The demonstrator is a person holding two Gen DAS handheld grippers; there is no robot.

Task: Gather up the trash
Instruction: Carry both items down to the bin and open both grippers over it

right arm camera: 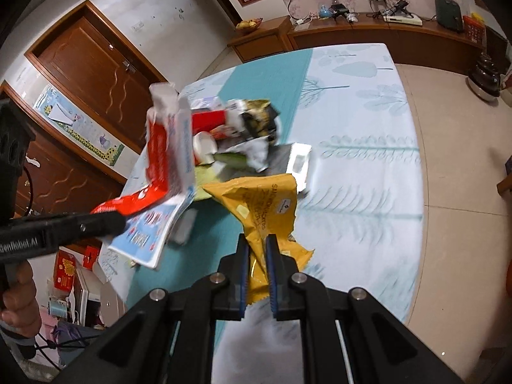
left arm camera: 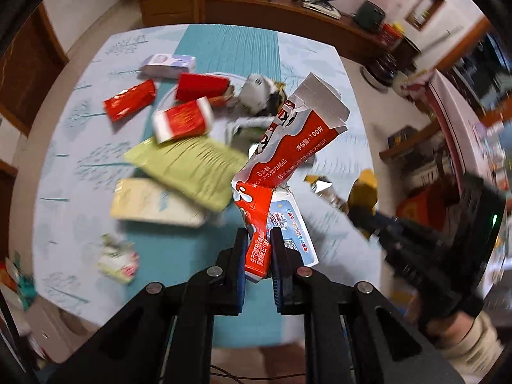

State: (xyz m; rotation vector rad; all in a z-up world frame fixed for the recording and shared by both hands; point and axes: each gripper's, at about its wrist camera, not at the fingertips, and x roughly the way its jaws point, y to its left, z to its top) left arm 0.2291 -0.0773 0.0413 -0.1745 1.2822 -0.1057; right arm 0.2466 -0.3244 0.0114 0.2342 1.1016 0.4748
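Observation:
My left gripper [left arm camera: 258, 235] is shut on a flattened red and white chocolate carton [left arm camera: 288, 147], which hangs lifted above the table; the same carton [right arm camera: 161, 160] shows at the left of the right wrist view. My right gripper [right arm camera: 256, 243] is shut on a yellow cracker wrapper [right arm camera: 260, 204], raised over the table; it appears as a yellow wrapper [left arm camera: 364, 188] at the right of the left wrist view. More trash lies on the table: red packets [left arm camera: 129, 104], a red and white box [left arm camera: 182, 121], a green pouch [left arm camera: 188, 166] and crumpled wrappers [right arm camera: 256, 118].
The table [right arm camera: 368, 166] wears a pale blue cloth with a teal strip. A pale yellow pack [left arm camera: 150, 203] and a small crumpled wrapper [left arm camera: 118, 260] lie near its front. A lavender box [left arm camera: 168, 64] sits at the back. A low wooden cabinet [right arm camera: 368, 36] lines the far wall.

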